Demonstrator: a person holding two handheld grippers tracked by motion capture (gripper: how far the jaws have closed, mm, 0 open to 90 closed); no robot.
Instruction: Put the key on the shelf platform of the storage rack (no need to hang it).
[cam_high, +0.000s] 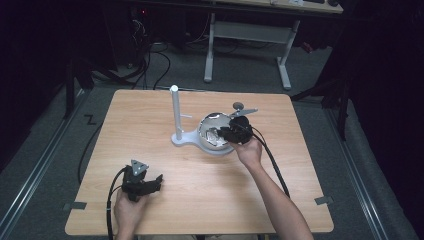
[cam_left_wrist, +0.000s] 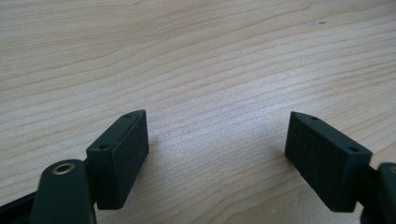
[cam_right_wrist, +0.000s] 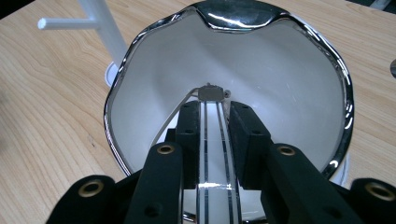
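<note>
Bench (cam_high: 200, 200): light wood-grain top, rectangular, standing on grey carpeted floor.

Left gripper (cam_high: 150, 184): held in the person's left hand (cam_high: 129, 210) at the near left part of the bench, grey three-cornered plate on top, cable trailing off the near edge. In the left gripper view its fingers (cam_left_wrist: 119, 158) are spread wide, with bare wood grain between and ahead of them; nothing held.

Right gripper (cam_high: 222, 133): held in the person's right hand (cam_high: 248, 151), reaching into the bowl from its near right side, cable running back along the forearm. In the right gripper view its fingers (cam_right_wrist: 189, 140) stand narrow, closed on a clear, dark-edged strip (cam_right_wrist: 212, 140) that runs between them toward the bowl's centre.

Bowl (cam_right_wrist: 280, 74): white inside, shiny chrome rim, wavy in outline; it surrounds the right fingers. A small grey fitting (cam_right_wrist: 208, 91) sits just beyond the fingertips at the end of the strip, with a thin white wire (cam_right_wrist: 173, 116) curving off to the left of the fingers.

Stand (cam_high: 176, 112): white upright post with a short side peg, on a white base touching the bowl, beyond and left of the right fingers.
</note>
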